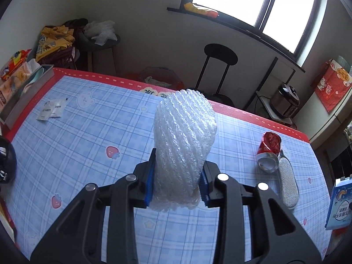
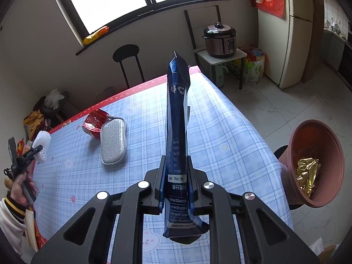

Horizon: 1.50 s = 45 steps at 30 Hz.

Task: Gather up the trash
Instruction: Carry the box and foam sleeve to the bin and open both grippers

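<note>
White foam net [image 1: 184, 145], blue-plaid tablecloth [image 1: 88, 145]

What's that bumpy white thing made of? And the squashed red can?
The white net sleeve looks like soft foam plastic: a puffy, slightly see-through mesh, squeezed between the left gripper pads. The red can looks like thin shiny metal, probably aluminium: it's crumpled with a silvery end.

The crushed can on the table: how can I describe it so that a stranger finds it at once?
Look at the table with the blue checked cloth, toward its red far border. There a grey scrubbing pad lies flat, and the crushed can lies on its side touching the pad's far end. It is the only red, dented metal thing on the cloth.
</note>
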Each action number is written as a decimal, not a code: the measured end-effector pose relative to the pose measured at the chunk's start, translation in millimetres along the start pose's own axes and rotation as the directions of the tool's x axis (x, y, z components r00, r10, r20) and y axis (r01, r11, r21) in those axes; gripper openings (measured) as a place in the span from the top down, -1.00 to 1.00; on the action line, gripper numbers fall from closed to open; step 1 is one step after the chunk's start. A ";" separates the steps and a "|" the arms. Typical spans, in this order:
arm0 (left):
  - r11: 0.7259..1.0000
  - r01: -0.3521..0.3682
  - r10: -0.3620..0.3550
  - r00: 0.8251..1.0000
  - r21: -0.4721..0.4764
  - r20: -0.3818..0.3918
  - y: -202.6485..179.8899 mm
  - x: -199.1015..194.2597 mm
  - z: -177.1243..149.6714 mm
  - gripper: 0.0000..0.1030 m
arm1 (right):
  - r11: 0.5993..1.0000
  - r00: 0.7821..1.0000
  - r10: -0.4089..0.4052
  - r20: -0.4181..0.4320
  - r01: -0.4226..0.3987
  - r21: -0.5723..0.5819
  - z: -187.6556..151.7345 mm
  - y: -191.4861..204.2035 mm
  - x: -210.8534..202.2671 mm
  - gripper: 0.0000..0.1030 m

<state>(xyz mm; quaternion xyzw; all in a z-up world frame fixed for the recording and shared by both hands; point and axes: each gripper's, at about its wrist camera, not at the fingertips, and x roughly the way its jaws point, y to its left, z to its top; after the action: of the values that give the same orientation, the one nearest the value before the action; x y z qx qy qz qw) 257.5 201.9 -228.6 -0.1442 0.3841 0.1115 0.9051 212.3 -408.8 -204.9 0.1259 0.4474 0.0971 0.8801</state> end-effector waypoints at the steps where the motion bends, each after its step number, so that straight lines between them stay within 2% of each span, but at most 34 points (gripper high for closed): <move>1: 1.000 -0.005 0.005 1.000 0.011 0.019 -5.6 -16.5 -2.6 0.32 | 1.000 1.000 0.014 0.011 -0.014 -0.007 0.2 -1.8 -4.1 0.69; 8: 1.000 -0.013 0.011 0.992 0.020 0.126 -62.4 -122.3 -34.9 0.32 | 0.996 0.993 0.089 0.080 -0.090 0.008 5.8 -49.8 -42.5 0.69; 12: 1.000 0.018 -0.022 0.988 0.025 0.153 -111.4 -162.8 -60.9 0.31 | 0.995 0.989 0.076 0.128 -0.082 0.047 10.2 -99.2 -70.6 0.69; 16: 0.995 0.092 -0.096 0.983 0.029 0.159 -164.4 -186.2 -83.2 0.31 | 0.995 0.984 0.023 0.174 -0.039 0.093 11.3 -157.0 -100.9 0.69; 23: 0.975 0.180 -0.200 0.967 0.131 0.157 -259.8 -205.6 -108.6 0.31 | 0.982 0.970 -0.120 0.213 0.085 0.167 16.4 -253.8 -138.3 0.69; 29: 0.951 0.248 -0.275 0.951 0.184 0.140 -323.9 -211.3 -129.7 0.31 | 0.968 0.967 -0.179 0.182 0.140 0.209 18.9 -306.7 -135.7 0.69; 37: 0.919 0.296 -0.331 0.938 0.260 0.106 -382.5 -216.0 -146.2 0.31 | 0.949 0.958 -0.259 0.126 0.228 0.219 25.7 -340.2 -112.5 0.68; 43: 0.900 0.314 -0.354 0.931 0.302 0.087 -403.3 -217.7 -146.3 0.30 | 0.938 0.945 -0.312 0.097 0.289 0.193 28.5 -346.8 -100.8 0.65; 45: 0.895 0.318 -0.358 0.930 0.314 0.081 -408.4 -219.1 -146.5 0.30 | 0.942 0.946 -0.305 0.111 0.282 0.182 30.1 -345.1 -103.0 0.30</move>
<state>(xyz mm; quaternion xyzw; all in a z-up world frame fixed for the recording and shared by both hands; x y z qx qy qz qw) 139.0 -250.1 -94.8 -0.0641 0.3024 -0.0967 0.9461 197.0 -769.7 -215.7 0.1358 0.4060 -0.0812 0.9001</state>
